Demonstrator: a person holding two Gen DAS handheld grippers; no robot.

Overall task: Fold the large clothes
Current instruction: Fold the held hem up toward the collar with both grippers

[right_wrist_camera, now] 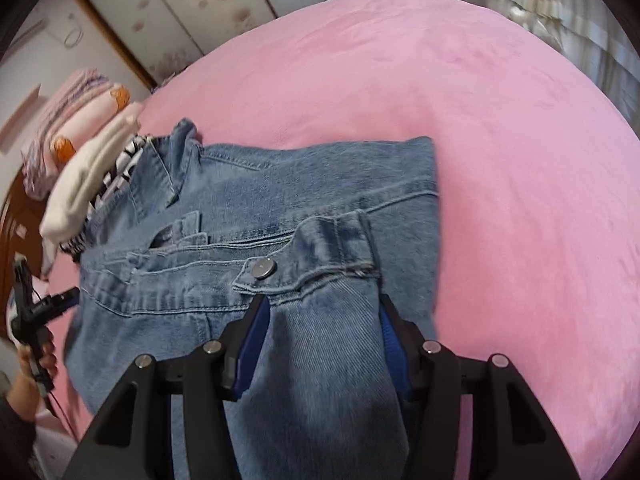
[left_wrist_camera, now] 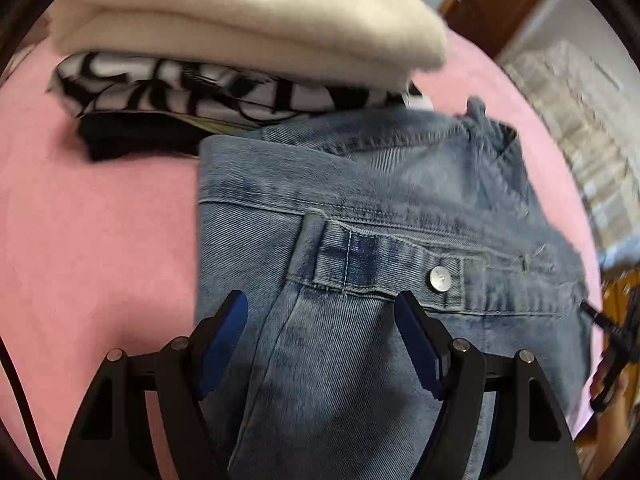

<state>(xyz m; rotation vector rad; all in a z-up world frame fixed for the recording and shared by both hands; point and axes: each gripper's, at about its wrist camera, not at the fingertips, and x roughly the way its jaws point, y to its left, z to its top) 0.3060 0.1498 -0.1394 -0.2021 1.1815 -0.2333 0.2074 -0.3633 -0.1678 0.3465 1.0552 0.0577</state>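
Observation:
A blue denim jacket [left_wrist_camera: 360,184] [right_wrist_camera: 300,184] lies folded on the pink bed cover [left_wrist_camera: 100,220] [right_wrist_camera: 500,120]. Each view shows a sleeve laid over it, ending in a cuff with a metal button [left_wrist_camera: 440,279] [right_wrist_camera: 262,268]. My left gripper [left_wrist_camera: 320,300] hangs open just above one sleeve; its blue pads [left_wrist_camera: 224,340] stand well clear of the cloth. My right gripper [right_wrist_camera: 323,302] is open with the other sleeve [right_wrist_camera: 320,360] filling the gap between its jaws, not pinched.
A stack of folded clothes sits beyond the jacket's collar: a cream garment [left_wrist_camera: 240,20] [right_wrist_camera: 92,176] on a black-and-white printed one [left_wrist_camera: 180,88]. A hand holding the other gripper [right_wrist_camera: 28,312] shows at the left edge. Bare pink cover spreads to the right of the jacket.

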